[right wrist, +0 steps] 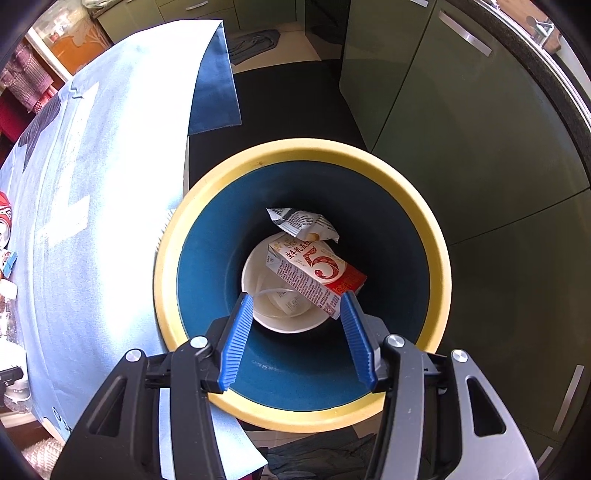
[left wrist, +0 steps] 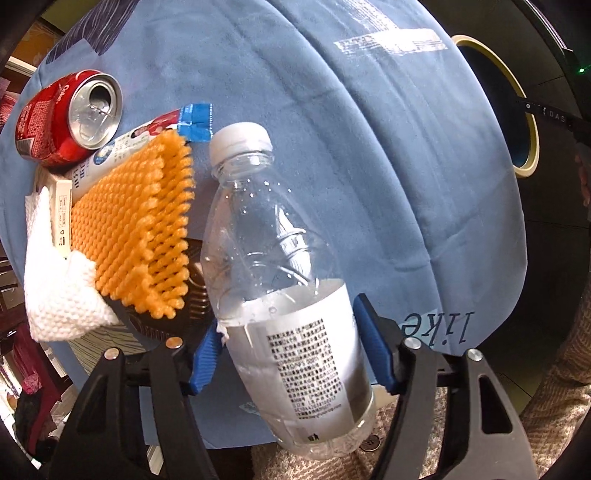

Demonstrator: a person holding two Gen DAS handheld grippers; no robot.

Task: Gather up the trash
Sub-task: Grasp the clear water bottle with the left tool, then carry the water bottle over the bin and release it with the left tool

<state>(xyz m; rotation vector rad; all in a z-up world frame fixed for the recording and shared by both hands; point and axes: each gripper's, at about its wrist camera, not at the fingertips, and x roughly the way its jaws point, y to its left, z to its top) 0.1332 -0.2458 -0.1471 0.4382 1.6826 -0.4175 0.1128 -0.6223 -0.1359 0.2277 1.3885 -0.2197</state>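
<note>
A home kitchen: green cabinets [right wrist: 436, 122] with metal handles [right wrist: 466, 34] line a dark floor [right wrist: 288, 107], a blue cloth [right wrist: 110, 206] covers the worktop, and a bin [right wrist: 436, 236] stands at its edge.

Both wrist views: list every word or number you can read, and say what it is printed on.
"like", upside down: blue tablecloth.
"Coke", partly visible: red can.
"5": milk carton in the bin.
Bottle label, snack tube, wrapper: print too small to read.
</note>
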